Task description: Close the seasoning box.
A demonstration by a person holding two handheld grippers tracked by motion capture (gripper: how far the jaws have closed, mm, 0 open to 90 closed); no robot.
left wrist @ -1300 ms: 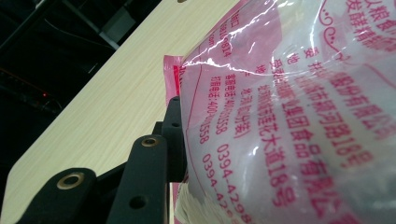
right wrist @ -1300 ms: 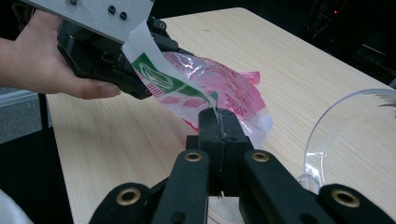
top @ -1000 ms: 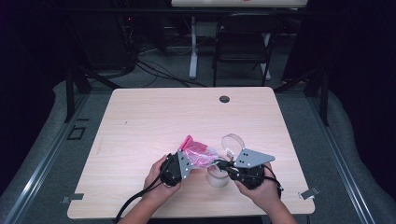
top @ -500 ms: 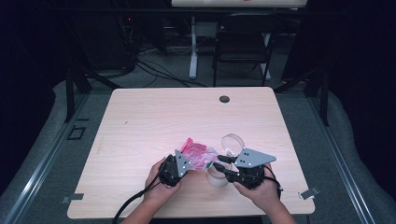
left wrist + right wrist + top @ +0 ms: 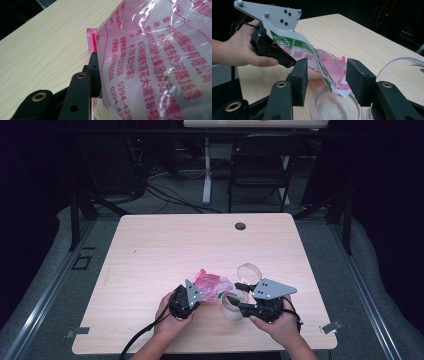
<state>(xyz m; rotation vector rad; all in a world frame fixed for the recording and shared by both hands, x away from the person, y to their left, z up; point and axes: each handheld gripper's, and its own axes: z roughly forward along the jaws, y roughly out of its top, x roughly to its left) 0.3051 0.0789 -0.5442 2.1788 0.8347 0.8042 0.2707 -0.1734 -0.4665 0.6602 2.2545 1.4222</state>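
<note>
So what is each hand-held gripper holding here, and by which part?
The left hand-held gripper pinches the pink printed bag at its upper end, tilted over the clear cup. The right hand-held gripper, just opened, holds nothing.

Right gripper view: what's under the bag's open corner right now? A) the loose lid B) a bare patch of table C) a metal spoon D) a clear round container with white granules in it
D: the bag, held by the left gripper, hangs its corner over the clear container with white granules at its bottom.
</note>
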